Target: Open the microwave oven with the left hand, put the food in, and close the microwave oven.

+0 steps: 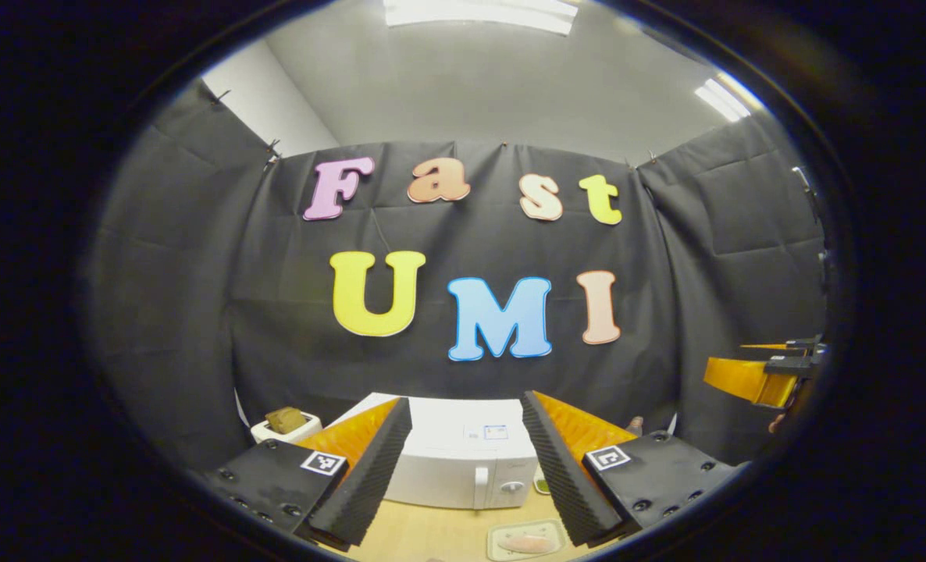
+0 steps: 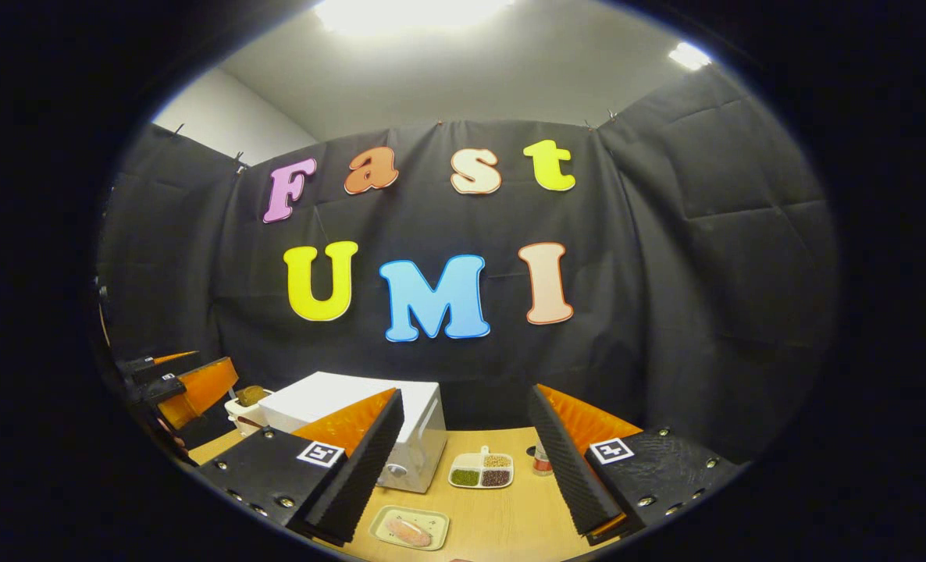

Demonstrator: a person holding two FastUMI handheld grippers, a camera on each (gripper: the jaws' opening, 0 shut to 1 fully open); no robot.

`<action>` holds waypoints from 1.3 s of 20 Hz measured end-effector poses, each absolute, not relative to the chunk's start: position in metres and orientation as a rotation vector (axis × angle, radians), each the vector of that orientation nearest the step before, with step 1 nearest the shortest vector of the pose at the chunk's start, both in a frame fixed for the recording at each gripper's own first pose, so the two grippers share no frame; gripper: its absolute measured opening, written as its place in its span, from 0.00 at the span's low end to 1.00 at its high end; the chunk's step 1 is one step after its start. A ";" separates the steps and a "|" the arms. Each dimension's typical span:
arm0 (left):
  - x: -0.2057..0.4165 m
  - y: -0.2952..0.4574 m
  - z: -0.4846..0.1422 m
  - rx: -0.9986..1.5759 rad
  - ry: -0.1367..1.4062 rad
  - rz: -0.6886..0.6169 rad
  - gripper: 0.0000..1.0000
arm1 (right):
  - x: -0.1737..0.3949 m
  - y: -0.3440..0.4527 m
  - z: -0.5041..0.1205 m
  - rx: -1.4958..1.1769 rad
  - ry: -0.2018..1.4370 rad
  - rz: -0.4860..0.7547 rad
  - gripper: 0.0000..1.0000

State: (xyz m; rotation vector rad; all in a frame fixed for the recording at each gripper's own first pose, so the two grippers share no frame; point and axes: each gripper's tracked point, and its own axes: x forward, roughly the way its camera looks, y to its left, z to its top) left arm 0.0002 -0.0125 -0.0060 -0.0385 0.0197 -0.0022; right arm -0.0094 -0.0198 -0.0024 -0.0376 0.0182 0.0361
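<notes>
Your left gripper (image 1: pixel 457 476) and right gripper (image 2: pixel 463 478) hover above the wooden table (image 2: pixel 502 519), jaws spread wide, holding nothing. Nearest you lies the food on its small tray (image 2: pixel 409 528); beyond it stands the white microwave oven (image 1: pixel 463 460), door shut, against the booth's back wall.

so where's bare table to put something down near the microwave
Bare wood lies right of the divided snack dish and the plate of food, also between plate and microwave. Crowded left, where the toaster sits beside the microwave.
</notes>
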 end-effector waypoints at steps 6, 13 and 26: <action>0.009 -0.046 -0.035 -0.055 0.033 -0.095 0.99 | -0.008 -0.023 -0.021 -0.042 0.045 0.010 0.98; 0.055 -0.042 -0.121 -0.068 0.096 -0.122 0.97 | 0.000 -0.012 -0.037 -0.031 0.031 -0.030 0.98; 0.152 -0.039 -0.304 -0.034 0.288 -0.129 0.98 | -0.015 -0.048 -0.054 -0.066 0.111 -0.194 0.99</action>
